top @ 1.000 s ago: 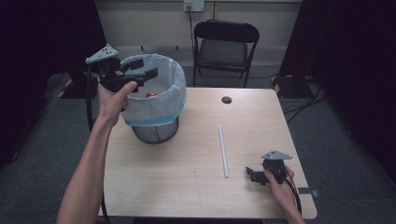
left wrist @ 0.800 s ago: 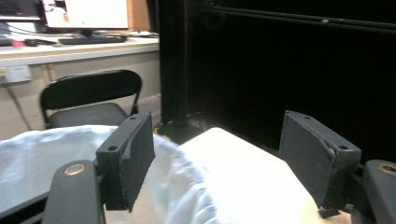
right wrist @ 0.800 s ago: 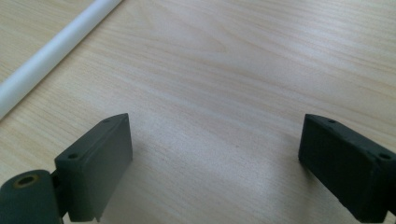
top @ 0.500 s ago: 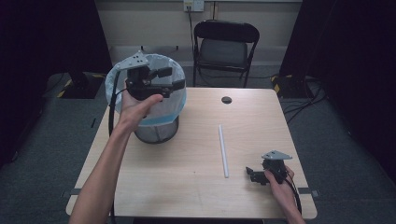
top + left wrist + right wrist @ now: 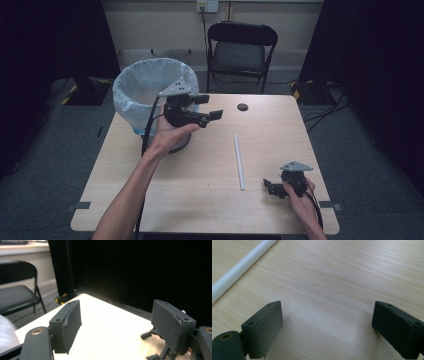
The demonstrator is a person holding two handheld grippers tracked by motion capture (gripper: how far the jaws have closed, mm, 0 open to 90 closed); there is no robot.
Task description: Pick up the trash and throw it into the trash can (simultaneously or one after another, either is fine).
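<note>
Desk: your light wooden desk carried three things of note; a small dark round grommet sat near its far edge.

Bin: a round wire-mesh waste bin lined with a pale blue plastic bag stood on the far left corner, where your left arm could reach it without leaning, its mouth open upward.

Tube: a thin white plastic tube lay flat, right of the desk's middle, running from front to back, apart from both claws. In the right gripper view it crossed the upper left corner. It looked like the piece left to clear into the bin.

Left gripper: you held your black two-jaw left gripper above the desk just beside the bin's right rim, pointed level toward the right edge. Its jaws had just been opening and stood released, nothing between the pads. You probably aimed it that way to go for the tube.

Right gripper: your black two-jaw right gripper rested low near the front right corner, jaws released and wide over bare wood, nothing between them. It sat just right of the tube's near end, parked clear of the left hand's path.

Chair: a black folding metal chair stood beyond the far edge, unused.
</note>
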